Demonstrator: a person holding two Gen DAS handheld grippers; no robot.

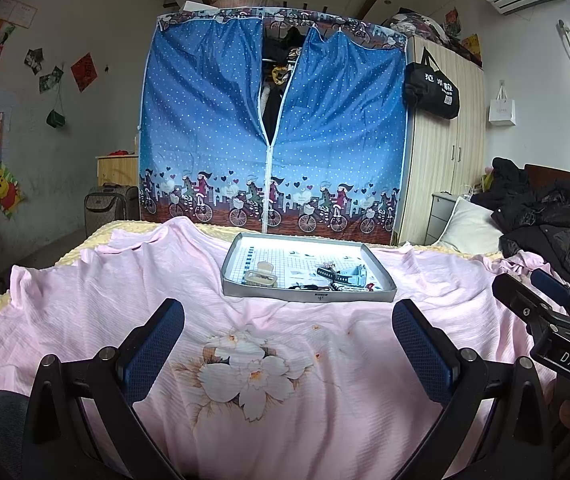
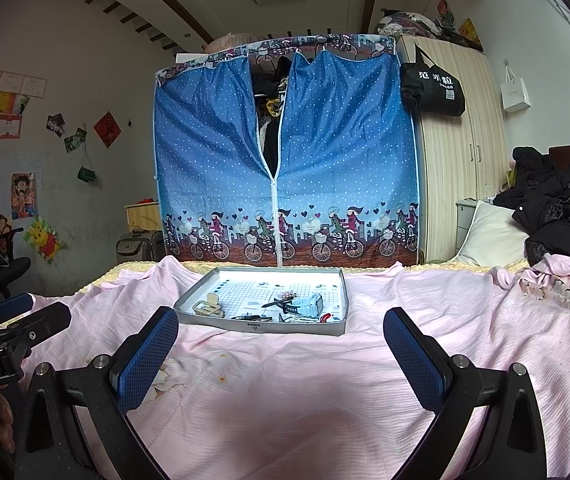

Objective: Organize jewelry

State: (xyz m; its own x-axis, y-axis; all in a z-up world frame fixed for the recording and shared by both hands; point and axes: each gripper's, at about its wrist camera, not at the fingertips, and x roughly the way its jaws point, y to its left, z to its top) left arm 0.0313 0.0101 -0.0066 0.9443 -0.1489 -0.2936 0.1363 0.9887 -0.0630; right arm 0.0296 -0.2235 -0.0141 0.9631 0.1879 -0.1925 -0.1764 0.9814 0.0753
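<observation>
left gripper fingers wide, empty | right gripper same | tray: light-blue watch light, pinch its stiff band

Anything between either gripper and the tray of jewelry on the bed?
Nothing visible. Left gripper and right gripper are both open, with only bare pink bedsheet between them and the tray. The tray's low front wall is the only edge to clear.
</observation>
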